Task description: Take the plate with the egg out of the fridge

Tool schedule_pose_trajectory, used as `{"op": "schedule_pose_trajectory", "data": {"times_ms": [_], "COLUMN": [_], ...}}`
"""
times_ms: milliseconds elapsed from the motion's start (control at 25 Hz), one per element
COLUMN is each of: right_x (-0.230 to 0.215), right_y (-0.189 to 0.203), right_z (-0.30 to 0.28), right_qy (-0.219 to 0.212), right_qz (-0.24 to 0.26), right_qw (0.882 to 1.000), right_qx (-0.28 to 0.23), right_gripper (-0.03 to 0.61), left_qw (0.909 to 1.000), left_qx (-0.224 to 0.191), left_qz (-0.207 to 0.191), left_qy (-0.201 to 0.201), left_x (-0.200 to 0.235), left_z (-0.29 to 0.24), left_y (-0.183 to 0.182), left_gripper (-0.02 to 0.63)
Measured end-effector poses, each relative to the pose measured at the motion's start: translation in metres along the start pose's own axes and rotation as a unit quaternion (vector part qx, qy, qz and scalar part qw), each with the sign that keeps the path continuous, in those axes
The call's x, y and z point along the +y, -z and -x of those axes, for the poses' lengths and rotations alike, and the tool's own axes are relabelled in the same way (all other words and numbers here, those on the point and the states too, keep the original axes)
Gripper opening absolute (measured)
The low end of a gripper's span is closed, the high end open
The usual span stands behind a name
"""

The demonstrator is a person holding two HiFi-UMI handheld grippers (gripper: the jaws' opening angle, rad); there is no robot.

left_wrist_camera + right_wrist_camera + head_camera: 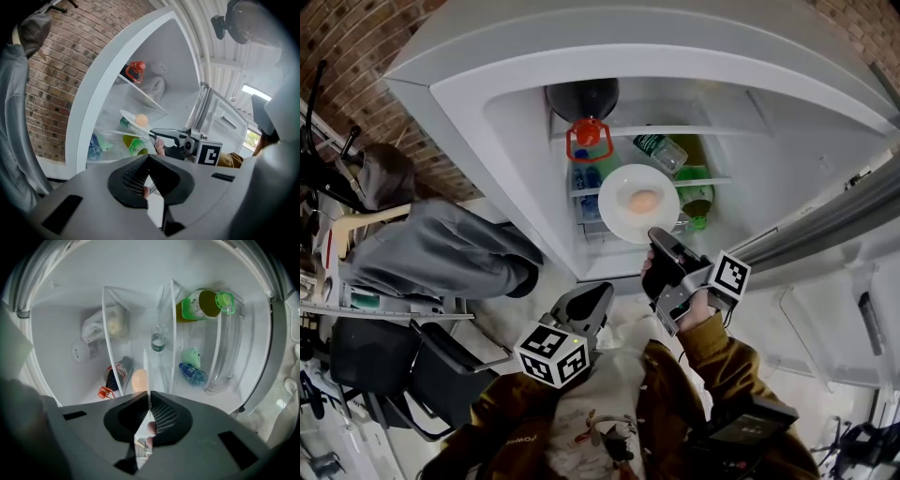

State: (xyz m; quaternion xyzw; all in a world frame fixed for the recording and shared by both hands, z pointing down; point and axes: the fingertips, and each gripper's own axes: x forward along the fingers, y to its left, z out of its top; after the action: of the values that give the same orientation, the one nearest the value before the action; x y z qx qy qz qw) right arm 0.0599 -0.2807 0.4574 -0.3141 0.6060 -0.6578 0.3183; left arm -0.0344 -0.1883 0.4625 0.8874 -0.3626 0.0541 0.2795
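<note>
A white plate [623, 211] carrying a brown egg [643, 200] hangs at the front of the open fridge [487, 103]. My right gripper [656, 236] is shut on the plate's near rim. In the right gripper view the plate [146, 366] runs edge-on out from between the jaws of the right gripper [149, 397], with the egg [139, 379] just beyond. The left gripper view shows the plate [129, 117], the egg [141, 120] and the right gripper [157, 133] from the side. My left gripper [602, 292] is low near my chest, shut and empty; its jaws meet in its own view [149, 159].
Inside the fridge are glass shelves, a dark bottle with a red cap [589, 136], a blue water bottle [584, 178] and green bottles [698, 192]. The fridge door [825, 234] stands open at right. A person in a grey hoodie [431, 248] bends at left by a brick wall.
</note>
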Motion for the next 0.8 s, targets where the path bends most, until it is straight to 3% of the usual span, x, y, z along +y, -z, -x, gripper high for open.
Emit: {"op": "schedule_pose_trajectory", "data": {"times_ms": [800], "right_x": [0.007], "right_y": [0.029], "right_z": [0.061], "right_qy": [-0.029], "right_qz": [-0.007], "right_qw": [0.999], "right_qx": [-0.038], "right_gripper": [0.023], "left_qw": [0.9999], "left_qx": [-0.003], "left_qz": [0.008], "left_qy": [0.007], "left_x": [0.004], "left_z": [-0.002], "left_y": [-0.001], "left_gripper": [0.009]}}
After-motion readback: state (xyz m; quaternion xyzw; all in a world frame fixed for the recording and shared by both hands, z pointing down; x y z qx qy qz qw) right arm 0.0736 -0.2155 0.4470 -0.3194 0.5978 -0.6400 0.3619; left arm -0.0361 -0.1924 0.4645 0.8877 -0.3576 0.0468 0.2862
